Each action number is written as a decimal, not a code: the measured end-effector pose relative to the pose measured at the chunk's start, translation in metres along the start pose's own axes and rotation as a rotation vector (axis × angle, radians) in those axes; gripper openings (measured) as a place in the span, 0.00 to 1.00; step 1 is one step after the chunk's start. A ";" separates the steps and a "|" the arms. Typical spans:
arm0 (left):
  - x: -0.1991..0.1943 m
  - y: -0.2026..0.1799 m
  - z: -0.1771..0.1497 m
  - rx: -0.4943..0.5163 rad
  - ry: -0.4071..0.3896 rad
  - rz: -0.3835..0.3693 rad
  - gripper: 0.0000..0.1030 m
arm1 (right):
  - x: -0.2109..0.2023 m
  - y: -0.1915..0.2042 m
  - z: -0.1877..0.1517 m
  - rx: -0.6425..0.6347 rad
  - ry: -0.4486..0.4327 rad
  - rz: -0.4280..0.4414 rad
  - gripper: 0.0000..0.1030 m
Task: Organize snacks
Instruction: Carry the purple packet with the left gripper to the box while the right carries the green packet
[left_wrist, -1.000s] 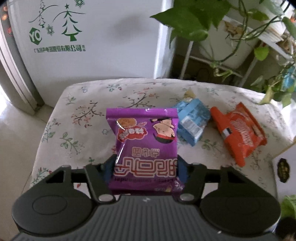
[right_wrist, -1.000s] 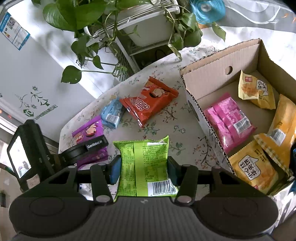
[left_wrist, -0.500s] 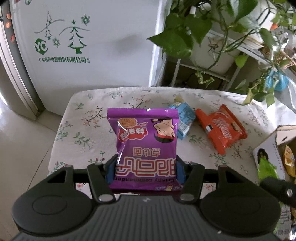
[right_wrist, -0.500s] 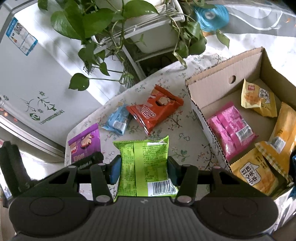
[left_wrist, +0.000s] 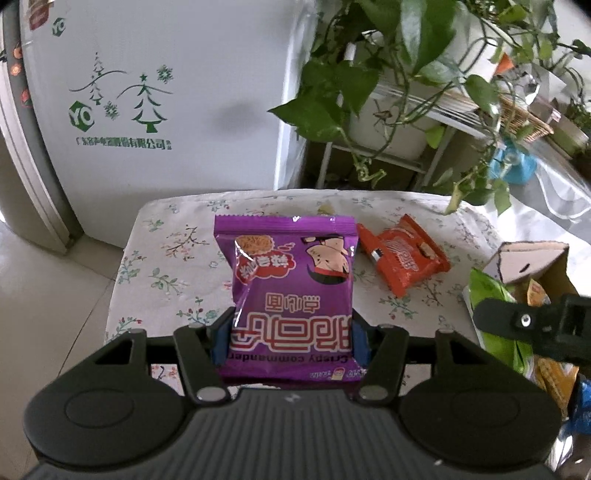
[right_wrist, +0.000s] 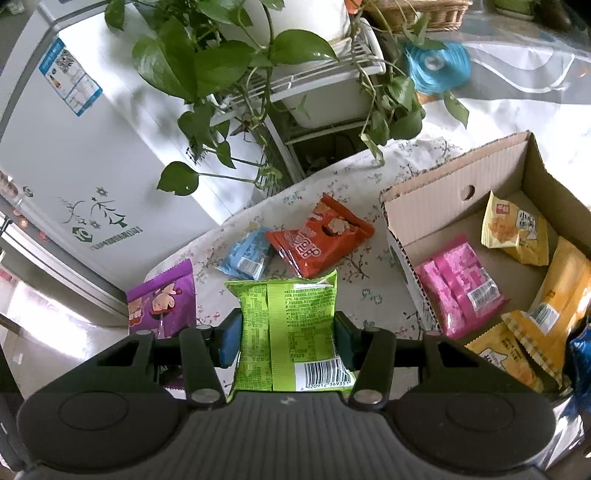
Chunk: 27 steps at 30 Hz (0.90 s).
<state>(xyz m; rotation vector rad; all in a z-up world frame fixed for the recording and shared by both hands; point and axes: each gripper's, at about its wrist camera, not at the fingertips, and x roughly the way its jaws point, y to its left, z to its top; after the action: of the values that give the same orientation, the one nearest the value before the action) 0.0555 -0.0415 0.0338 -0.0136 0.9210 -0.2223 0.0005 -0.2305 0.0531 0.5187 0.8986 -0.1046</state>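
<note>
Desk (right_wrist: 373, 295): floral cloth; white fridge (left_wrist: 155, 92) and potted plant (right_wrist: 229, 55) beyond its far edge.
Box (right_wrist: 443, 199): right end of desk, holding snacks.
Left gripper (left_wrist: 290, 336): jaws pinching purple packet (left_wrist: 291, 291), above the desk.
Right gripper (right_wrist: 286, 341): jaws pinching green packet (right_wrist: 288, 325), left of box.

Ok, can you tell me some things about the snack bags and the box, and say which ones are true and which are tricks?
1. The left gripper is holding a purple bag. True.
2. The right gripper is empty. False: it is shut on a green bag.
3. The cardboard box has nothing in it. False: a pink packet and yellow bags lie inside.
4. An orange bag lies on the flowery tablecloth. True.
5. The blue packet is inside the box. False: it lies on the tablecloth, touching the orange bag.
</note>
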 end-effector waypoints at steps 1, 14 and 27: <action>0.000 0.000 -0.001 0.003 0.000 -0.002 0.58 | -0.001 0.000 0.000 -0.004 -0.004 -0.001 0.56; -0.016 -0.009 0.005 -0.009 -0.053 -0.037 0.58 | -0.024 -0.006 0.011 -0.030 -0.083 0.020 0.56; -0.028 -0.068 0.002 0.088 -0.099 -0.191 0.58 | -0.067 -0.060 0.034 0.067 -0.192 0.026 0.56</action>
<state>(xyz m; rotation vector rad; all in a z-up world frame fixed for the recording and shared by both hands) 0.0278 -0.1025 0.0646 -0.0310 0.8109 -0.4361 -0.0349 -0.3078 0.0989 0.5727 0.7021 -0.1589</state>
